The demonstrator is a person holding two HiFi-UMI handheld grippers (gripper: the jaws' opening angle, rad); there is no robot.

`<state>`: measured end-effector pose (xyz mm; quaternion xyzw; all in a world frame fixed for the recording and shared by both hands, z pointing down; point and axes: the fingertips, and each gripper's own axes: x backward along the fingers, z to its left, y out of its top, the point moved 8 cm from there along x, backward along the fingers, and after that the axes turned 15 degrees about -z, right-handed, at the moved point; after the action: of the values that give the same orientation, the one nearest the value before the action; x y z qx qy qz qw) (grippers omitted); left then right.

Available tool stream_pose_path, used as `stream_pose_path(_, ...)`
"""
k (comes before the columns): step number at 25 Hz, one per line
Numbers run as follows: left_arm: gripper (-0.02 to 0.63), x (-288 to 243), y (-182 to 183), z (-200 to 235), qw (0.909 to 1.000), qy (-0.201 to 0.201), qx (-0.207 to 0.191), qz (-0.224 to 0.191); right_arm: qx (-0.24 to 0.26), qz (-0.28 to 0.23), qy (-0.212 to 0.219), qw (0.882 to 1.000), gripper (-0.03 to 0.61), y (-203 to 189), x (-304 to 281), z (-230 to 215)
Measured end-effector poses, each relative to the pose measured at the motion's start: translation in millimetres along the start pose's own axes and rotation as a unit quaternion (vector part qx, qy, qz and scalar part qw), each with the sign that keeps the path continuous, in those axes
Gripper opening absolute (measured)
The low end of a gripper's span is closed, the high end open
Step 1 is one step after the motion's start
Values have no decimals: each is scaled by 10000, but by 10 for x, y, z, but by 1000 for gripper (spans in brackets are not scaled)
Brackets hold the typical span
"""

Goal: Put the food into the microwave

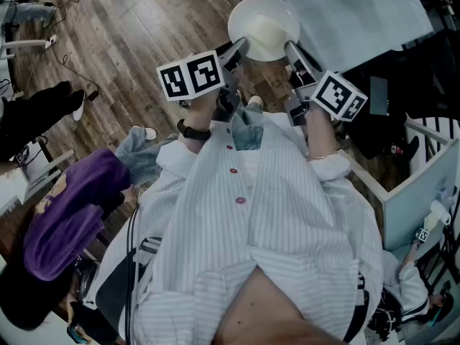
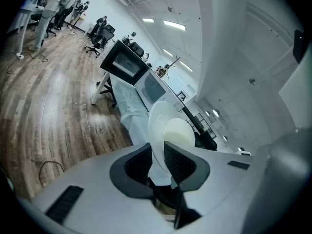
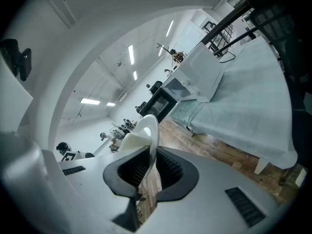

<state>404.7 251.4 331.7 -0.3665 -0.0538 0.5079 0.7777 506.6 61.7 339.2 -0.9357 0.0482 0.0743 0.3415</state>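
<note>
Head view: a white bowl (image 1: 264,27) of pale food (image 1: 267,33) hangs at top centre over the wood floor (image 1: 108,34), with the left gripper (image 1: 239,47) and right gripper (image 1: 290,47) pinching opposite rims. Left gripper view: fingers (image 2: 181,162) narrow on the rim; the microwave (image 2: 126,65) stands upper left on a draped worktop (image 2: 127,112). Right gripper view: fingers clamped likewise. Carrying, apparently; next comes a level approach to the microwave.

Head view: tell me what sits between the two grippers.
The white bowl of pale food sits there. The left gripper and right gripper each clamp its rim from opposite sides, as the head view shows.
</note>
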Motion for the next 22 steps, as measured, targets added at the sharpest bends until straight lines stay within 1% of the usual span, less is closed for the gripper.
stream_pose_path(7, 72, 9, -30, 20, 9999, 48, 1, -88, 13, 46, 68, 10000, 62, -15, -20, -27)
stream_pose_path(15, 74, 74, -164, -22, 9996, 161, -18, -239, 100, 194, 195, 9996, 63, -15, 34, -79)
stream_pose_path(22, 75, 114, -156, -21, 9992, 264, 48, -306, 159, 317, 262, 9990, 63, 1, 6, -37)
